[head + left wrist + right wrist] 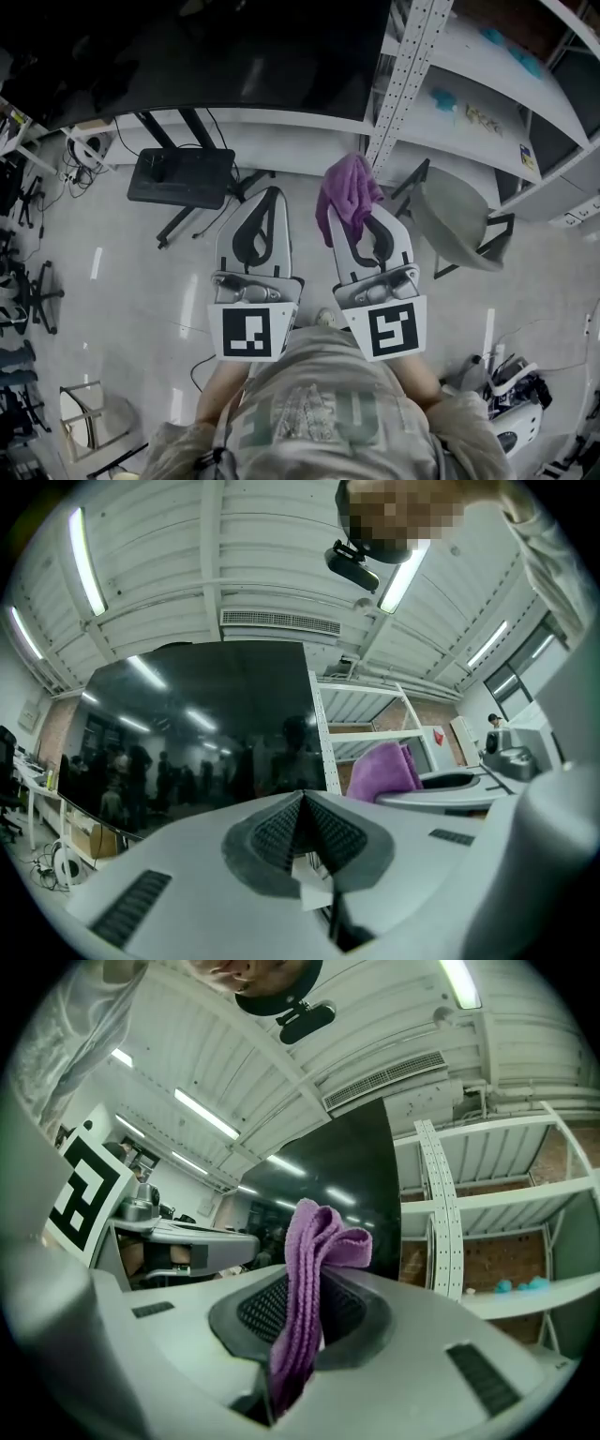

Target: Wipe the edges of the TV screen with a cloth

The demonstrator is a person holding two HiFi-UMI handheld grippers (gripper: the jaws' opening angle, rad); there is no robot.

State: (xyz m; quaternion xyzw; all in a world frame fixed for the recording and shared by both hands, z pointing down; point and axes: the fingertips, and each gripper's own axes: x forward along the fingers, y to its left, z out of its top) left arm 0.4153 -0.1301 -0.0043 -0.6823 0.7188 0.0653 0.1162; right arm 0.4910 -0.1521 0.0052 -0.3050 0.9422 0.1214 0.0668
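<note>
The TV screen [187, 47] stretches left to right, its right edge just beside the perforated upright of a white shelf rack [410, 75]. Below its lower edge the floor is open, apart from a black box [183, 176] by the stand legs and a grey chair [455, 220] off right. The right gripper [367, 214] is clenched on a purple cloth [345, 195], which juts lengthwise along the jaws toward the screen's lower right corner. The left gripper [270, 195] is pressed together, holding nothing.

Pale glossy floor [112, 281], white metal shelving [469, 103], ceiling strip lights [84, 564].
</note>
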